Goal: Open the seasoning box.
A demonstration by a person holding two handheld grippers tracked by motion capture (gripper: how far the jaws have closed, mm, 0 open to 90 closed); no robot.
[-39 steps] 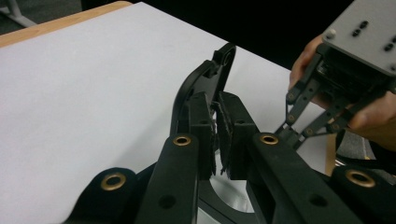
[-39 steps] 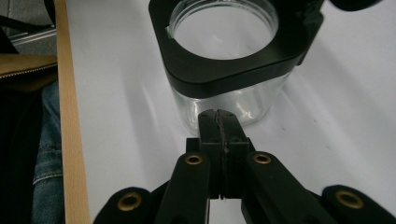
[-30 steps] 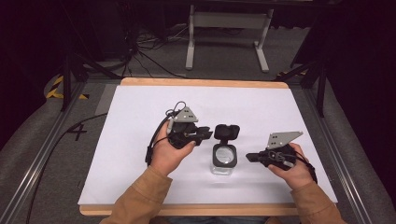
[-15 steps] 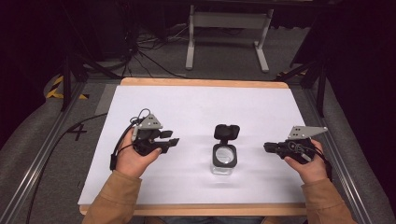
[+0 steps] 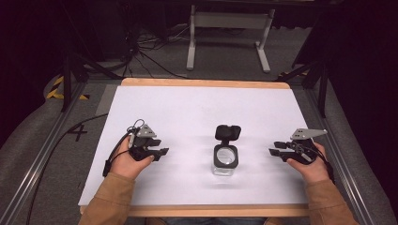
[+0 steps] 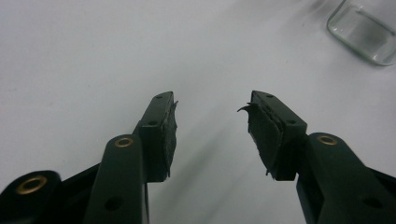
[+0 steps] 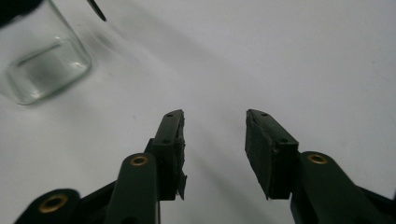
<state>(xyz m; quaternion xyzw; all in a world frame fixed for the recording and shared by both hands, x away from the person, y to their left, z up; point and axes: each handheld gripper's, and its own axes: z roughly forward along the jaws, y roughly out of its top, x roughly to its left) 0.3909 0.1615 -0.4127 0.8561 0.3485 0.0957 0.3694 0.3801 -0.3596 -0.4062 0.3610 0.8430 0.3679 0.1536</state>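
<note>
A clear square glass jar [image 5: 225, 161] stands upright near the table's front middle, its black flip lid [image 5: 227, 132] hinged open toward the back. The jar's glass base [image 6: 365, 31] appears at the upper right of the left gripper view, and the jar [image 7: 39, 58] at the upper left of the right gripper view. My left gripper [image 5: 162, 153] rests well left of the jar, open and holding nothing. On the other side my right gripper [image 5: 273, 149] sits apart from the jar, also open with nothing between its pads [image 7: 261, 144].
The white table top [image 5: 197, 108] has a wooden edge at front and back. Metal rails run along both sides. A white stand [image 5: 227, 28] and cables lie on the floor beyond the far edge.
Both grippers have drawn away from the jar, the left one far to the left and the right one to the right. The jar stays put with its lid open.
</note>
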